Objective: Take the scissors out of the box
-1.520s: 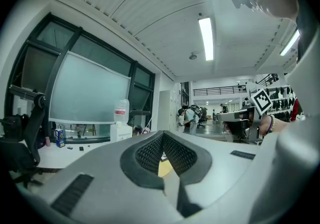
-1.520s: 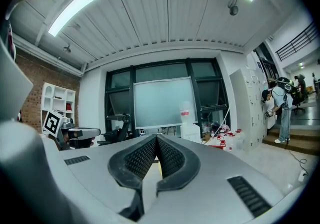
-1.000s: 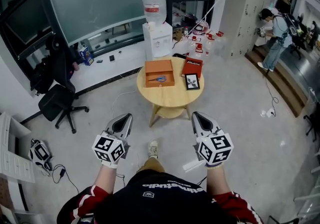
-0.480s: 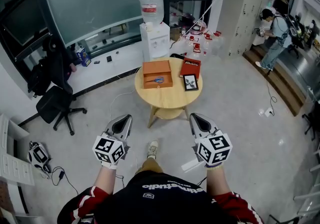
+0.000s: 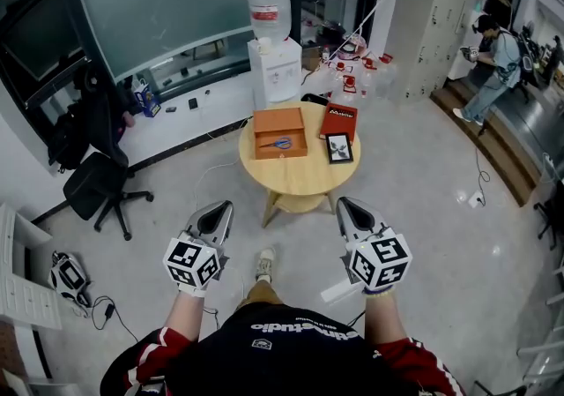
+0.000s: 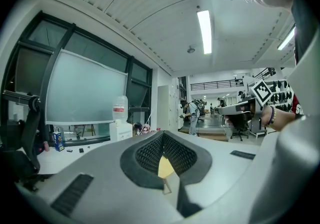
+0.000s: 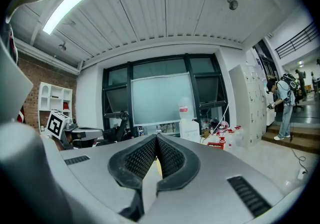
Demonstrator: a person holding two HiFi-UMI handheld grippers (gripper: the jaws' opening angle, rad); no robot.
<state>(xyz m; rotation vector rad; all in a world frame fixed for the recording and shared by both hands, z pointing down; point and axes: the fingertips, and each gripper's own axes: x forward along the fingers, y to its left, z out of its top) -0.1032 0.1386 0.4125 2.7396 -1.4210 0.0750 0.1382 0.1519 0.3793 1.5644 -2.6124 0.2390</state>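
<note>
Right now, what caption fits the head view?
Left gripper and right gripper, shut, face a round table with scissors in an orange box.

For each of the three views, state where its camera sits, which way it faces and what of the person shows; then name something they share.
Head view: on the person's head, facing steeply down at the round table; torso, left gripper and right gripper show.
Left gripper view: on the left gripper, facing level along its closed fingers toward the water dispenser; the right gripper's cube shows.
Right gripper view: on the right gripper, facing level toward the window wall; closed fingers show.
Shared: the water dispenser appears in all three.
</note>
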